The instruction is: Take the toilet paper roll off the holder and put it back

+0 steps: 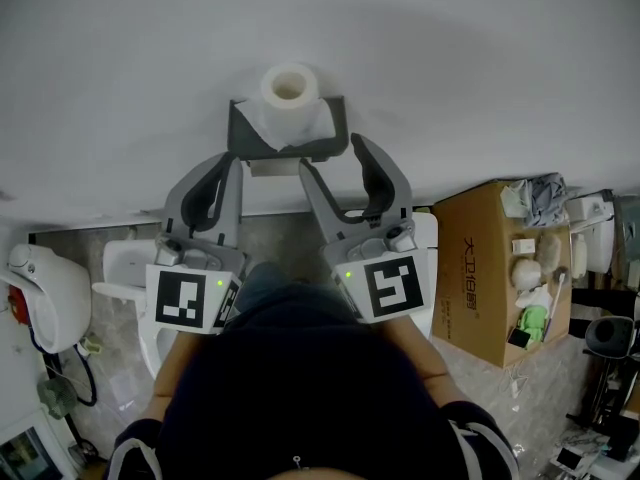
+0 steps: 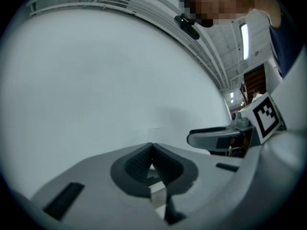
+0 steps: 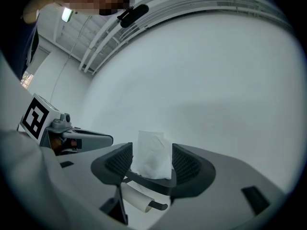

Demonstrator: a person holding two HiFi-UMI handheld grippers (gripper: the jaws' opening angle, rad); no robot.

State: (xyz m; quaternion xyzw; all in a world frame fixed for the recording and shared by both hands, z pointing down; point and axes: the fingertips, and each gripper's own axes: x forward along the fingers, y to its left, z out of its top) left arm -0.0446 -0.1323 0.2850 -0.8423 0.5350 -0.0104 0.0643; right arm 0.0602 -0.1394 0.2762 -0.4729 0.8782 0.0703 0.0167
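White, soft paper: roll [image 1: 288, 88] standing on end, core hole up, on top of the dark grey holder [image 1: 335, 133] fixed to the wall [image 1: 120, 58], with a loose sheet draped down its front. Probably very light and easily crushed, with a stiffer core inside. Not slippery, but likely to dent or unwind if squeezed hard. Best taken across the outer sides at about mid-height with gentle pressure, keeping clear of the loose sheet. Right gripper [image 3: 151, 152] just short of the holder, fingers well apart, the roll framed in the gap between them but pressed by neither pad, so nothing held. Left gripper [image 2: 152, 150] just beside the right one, aimed at bare wall, fingers closed together on nothing. Hard to judge from this alone whether just set back in place or about to be lifted.
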